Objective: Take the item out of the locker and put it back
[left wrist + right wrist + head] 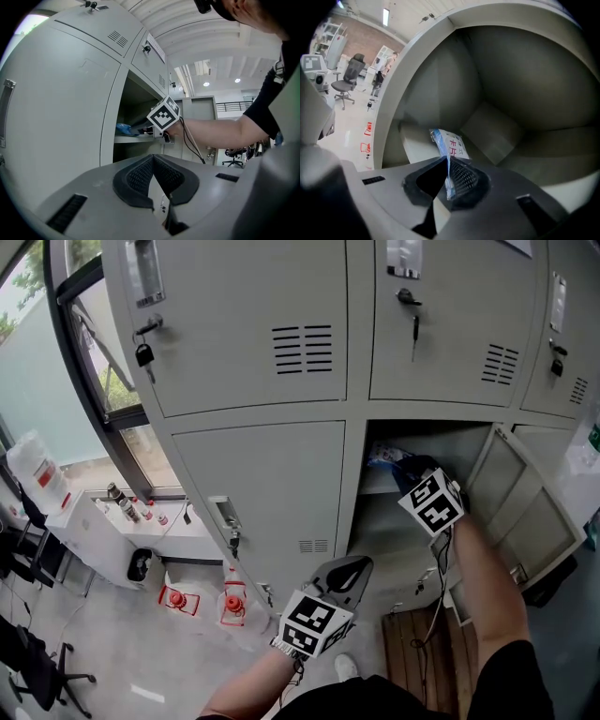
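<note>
The item is a blue and white plastic packet (451, 144); its edge is pinched between the jaws of my right gripper (446, 161), which is shut on it. That gripper (414, 476) reaches into the open grey locker (375, 521), with the packet (384, 456) just above the inner shelf. From the left gripper view the packet (124, 128) shows over the shelf, by the right gripper's marker cube (164, 115). My left gripper (344, 574) hangs outside, lower down in front of the shut locker door, with its jaws shut (153, 158) on nothing.
The locker's door (525, 512) stands swung out to the right of my right arm. Keys hang in the upper doors (412, 320). On the floor stand red and white bottles (232, 601) and a wooden pallet (422, 652). A window (103, 362) is at left.
</note>
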`<state>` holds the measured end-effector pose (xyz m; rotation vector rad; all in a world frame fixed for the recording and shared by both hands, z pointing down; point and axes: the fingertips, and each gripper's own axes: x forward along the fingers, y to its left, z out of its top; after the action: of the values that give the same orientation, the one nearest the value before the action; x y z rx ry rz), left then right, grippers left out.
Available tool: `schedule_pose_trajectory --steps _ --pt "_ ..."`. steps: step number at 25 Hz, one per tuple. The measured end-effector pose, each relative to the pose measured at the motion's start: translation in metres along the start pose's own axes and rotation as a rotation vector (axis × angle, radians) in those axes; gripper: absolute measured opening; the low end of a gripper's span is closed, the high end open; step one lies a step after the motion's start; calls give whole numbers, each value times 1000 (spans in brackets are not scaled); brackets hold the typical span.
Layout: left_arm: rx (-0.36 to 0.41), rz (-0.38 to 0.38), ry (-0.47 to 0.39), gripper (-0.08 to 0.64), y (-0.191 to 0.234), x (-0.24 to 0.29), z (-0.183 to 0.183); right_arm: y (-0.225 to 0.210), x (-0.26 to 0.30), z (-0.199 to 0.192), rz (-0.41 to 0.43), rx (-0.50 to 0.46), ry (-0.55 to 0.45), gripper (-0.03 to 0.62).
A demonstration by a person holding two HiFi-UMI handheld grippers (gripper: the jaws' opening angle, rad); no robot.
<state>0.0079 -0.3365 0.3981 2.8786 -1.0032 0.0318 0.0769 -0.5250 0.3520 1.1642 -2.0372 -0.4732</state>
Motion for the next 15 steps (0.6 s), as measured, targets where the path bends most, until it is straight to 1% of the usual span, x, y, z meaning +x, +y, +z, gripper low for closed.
schedule_pose_trajectory --steps 9,15 --pt "4 -5 -2 15 10 7 4 2 16 -9 36 -53 57 80" --pt "9 -12 8 15 9 10 3 2 19 -10 63 -53 59 93"
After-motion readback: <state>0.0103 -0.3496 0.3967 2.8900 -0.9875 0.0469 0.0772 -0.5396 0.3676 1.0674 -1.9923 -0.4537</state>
